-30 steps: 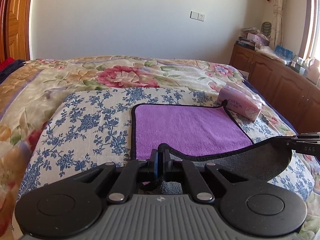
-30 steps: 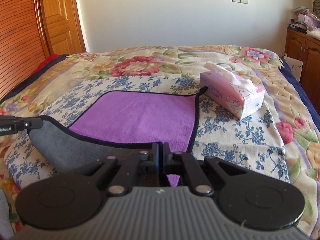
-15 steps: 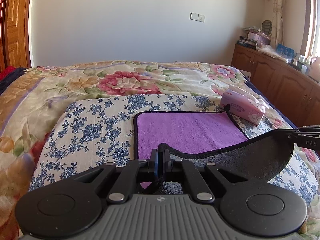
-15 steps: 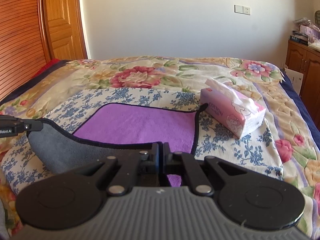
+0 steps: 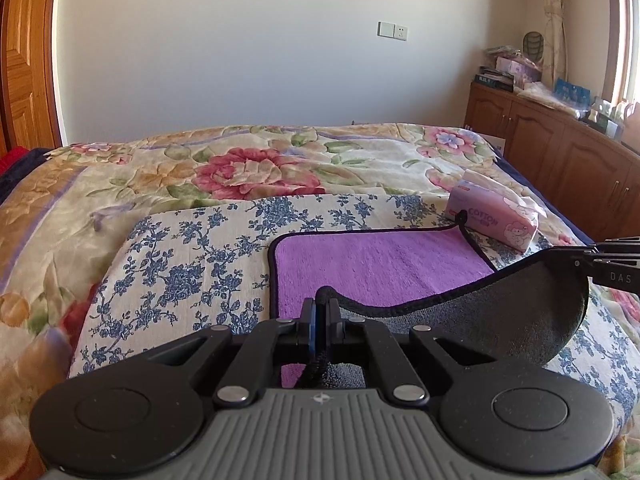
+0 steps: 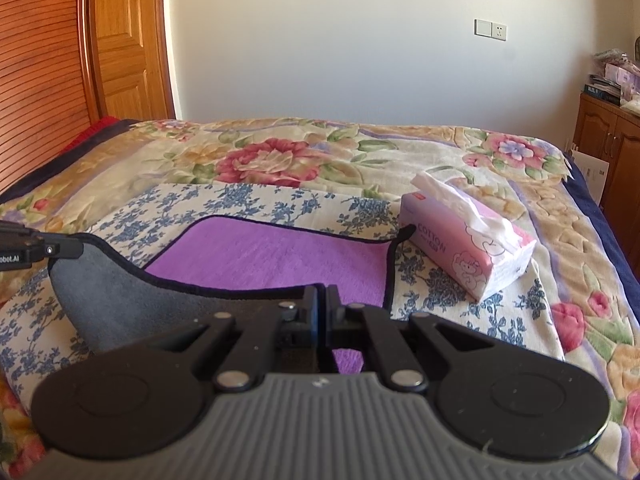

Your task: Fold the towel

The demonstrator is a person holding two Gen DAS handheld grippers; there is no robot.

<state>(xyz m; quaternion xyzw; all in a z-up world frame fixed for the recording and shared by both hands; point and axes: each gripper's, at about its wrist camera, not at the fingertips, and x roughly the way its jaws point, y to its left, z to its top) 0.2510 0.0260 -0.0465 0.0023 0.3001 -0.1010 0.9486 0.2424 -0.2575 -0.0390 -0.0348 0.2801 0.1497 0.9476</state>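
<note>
A purple towel (image 5: 376, 264) (image 6: 272, 256) with a black hem and grey underside lies on a blue-flowered cloth (image 5: 192, 264) on the bed. Its near edge is lifted, so the grey side (image 5: 520, 320) (image 6: 116, 300) sags between the two grippers. My left gripper (image 5: 320, 304) is shut on the near left corner. My right gripper (image 6: 322, 292) is shut on the near right corner; in the left wrist view its tip (image 5: 580, 256) shows at the right edge. The left gripper's tip (image 6: 60, 250) shows at the left edge of the right wrist view.
A pink tissue pack (image 5: 492, 220) (image 6: 464, 240) lies just beyond the towel's far right corner. The floral quilt (image 5: 256, 168) covers the bed. Wooden cabinets (image 5: 560, 156) stand to the right, a wooden door (image 6: 124, 44) to the left.
Both grippers have risen slightly and moved towards the far side with the towel's near edge; less purple shows ahead of the lifted hem.
</note>
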